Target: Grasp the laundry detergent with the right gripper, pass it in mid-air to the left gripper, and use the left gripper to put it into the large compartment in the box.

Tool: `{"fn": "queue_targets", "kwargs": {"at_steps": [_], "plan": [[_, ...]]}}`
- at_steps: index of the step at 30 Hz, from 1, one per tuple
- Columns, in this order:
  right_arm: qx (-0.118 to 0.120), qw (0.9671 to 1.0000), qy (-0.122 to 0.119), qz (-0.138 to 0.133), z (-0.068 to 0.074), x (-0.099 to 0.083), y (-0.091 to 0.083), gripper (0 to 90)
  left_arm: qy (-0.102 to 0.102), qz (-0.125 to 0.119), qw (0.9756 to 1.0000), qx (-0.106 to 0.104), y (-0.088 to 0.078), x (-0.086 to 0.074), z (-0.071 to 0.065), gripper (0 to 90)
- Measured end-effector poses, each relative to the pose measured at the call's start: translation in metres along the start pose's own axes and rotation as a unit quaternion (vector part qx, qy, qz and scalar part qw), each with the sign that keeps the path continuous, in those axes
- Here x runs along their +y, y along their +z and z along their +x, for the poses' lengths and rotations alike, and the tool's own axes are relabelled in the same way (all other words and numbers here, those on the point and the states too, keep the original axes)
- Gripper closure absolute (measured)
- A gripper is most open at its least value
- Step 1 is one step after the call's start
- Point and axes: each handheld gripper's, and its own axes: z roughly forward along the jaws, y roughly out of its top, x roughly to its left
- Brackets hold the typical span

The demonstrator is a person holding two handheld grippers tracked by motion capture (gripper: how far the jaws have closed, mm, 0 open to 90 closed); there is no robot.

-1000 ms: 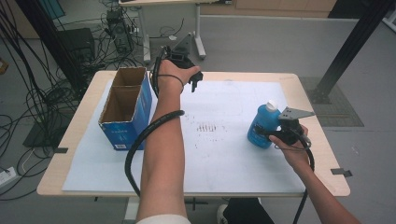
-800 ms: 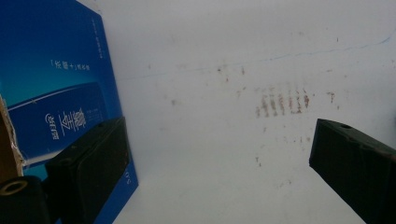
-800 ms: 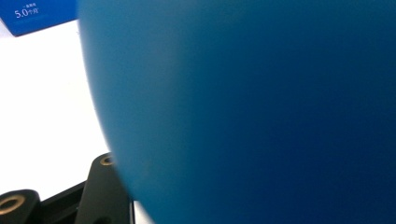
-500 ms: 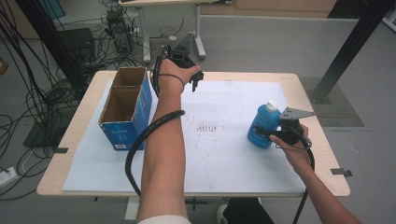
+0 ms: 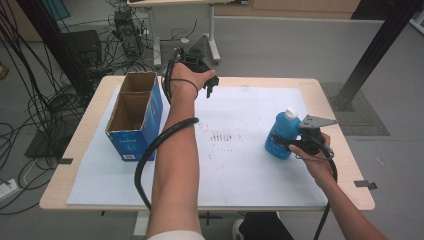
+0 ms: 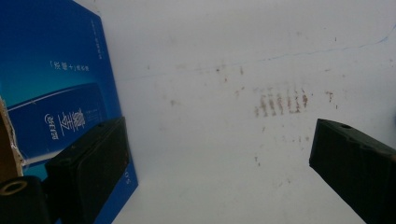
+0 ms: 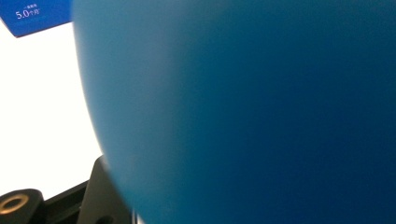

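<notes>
One blue bottle (image 5: 282, 135) within right gripper (image 5: 289, 145), upright.

I see the bottle (image 5: 282, 135) at the right of the high view, a little below mid-height: blue plastic with a white cap, standing upright on the white sheet. In the right gripper view its blue body (image 7: 243, 112) spreads across most of the frame, blurred.

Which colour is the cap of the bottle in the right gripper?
White; the bottle itself is blue. The cap shows best in the high view.
</notes>
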Motion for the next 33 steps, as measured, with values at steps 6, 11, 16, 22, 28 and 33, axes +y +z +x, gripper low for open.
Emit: {"fn": "queue_targets", "kwargs": {"at_steps": [6, 11, 16, 22, 28, 33], "plan": [[0.000, 1.0000, 0.000, 0.000, 0.0001, -0.0001, 0.0000, 43.0, -0.001, 0.002, 1.0000, 0.000, 0.0005, 0.0000, -0.0003, 5.5], [0.000, 1.0000, 0.002, -0.001, -0.0001, -0.0002, -0.0002, 44.0, 0.001, 0.001, 1.0000, 0.002, -0.0014, 0.0007, -0.0009, 5.5], [-0.002, 1.0000, 0.001, -0.001, 0.0006, -0.0005, -0.0004, 44.9, 0.001, 0.000, 1.0000, 0.002, -0.0026, 0.0013, -0.0015, 5.5], [0.000, 1.0000, 0.000, -0.001, 0.0001, -0.0004, -0.0005, 45.6, 0.002, 0.002, 1.0000, 0.005, -0.0011, 0.0015, -0.0026, 5.6], [-0.003, 1.0000, 0.003, -0.002, 0.0008, -0.0004, -0.0005, 46.2, 0.004, 0.002, 1.0000, 0.006, -0.0023, 0.0022, -0.0031, 5.5], [-0.002, 1.0000, 0.002, -0.002, 0.0006, -0.0008, -0.0007, 46.3, 0.007, 0.001, 0.9999, 0.008, -0.0033, 0.0027, -0.0050, 5.5]]}}
